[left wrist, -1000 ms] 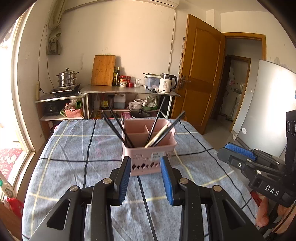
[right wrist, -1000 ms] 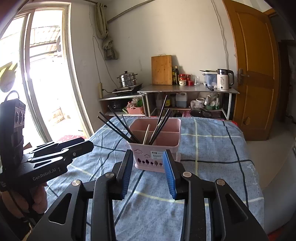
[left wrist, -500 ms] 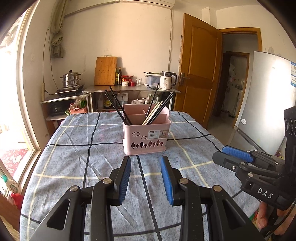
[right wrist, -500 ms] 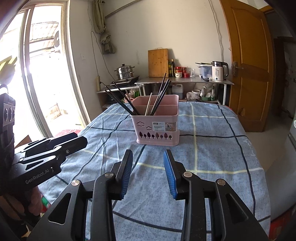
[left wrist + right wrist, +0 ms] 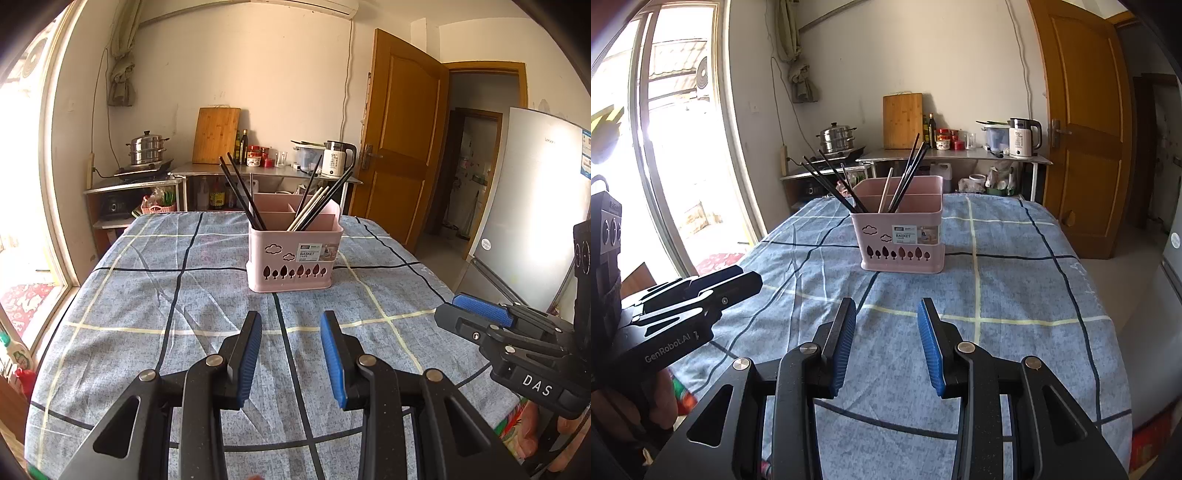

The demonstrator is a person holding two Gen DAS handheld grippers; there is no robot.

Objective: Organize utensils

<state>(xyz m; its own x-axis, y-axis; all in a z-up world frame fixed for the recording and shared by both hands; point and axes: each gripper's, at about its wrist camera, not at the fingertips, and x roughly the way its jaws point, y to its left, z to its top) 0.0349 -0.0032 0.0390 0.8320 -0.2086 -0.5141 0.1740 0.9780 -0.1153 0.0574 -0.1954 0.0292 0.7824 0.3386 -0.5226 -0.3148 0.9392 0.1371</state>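
Both claws have drawn back from the pink basket since the earlier frames, when its front wall stood just beyond the blue pads; now a broad stretch of checked cloth lies between them and it

At the left claw (image 5: 291, 360) the two blue pads stand apart with nothing between them, and the same holds at the right claw (image 5: 887, 349): apart, empty. From either one the basket (image 5: 293, 258) lies straight ahead, well apart, slightly to the right of the midline in the right wrist view. Neither claw looks clearly nearer; they sit side by side at the near edge, the right one showing at the right of the left wrist view

The basket stands upright on its base, long side facing the claws, a label and a row of tree cut-outs on the front. Black chopsticks (image 5: 242, 192) lean to the left out of the left compartment; another bunch (image 5: 317, 205), black with a few pale ones, leans to the right. Their long axes run up and outward, so a grip would likely come from above, across the sticks

No loose utensil shows on the desk (image 5: 147, 295), which wears a blue cloth with dark and pale lines. Beyond it stand a steel counter with a kettle (image 5: 338, 158), a cutting board (image 5: 216, 134), a steamer pot (image 5: 146, 147), a window at left, and a wooden door (image 5: 402, 140) and fridge at right
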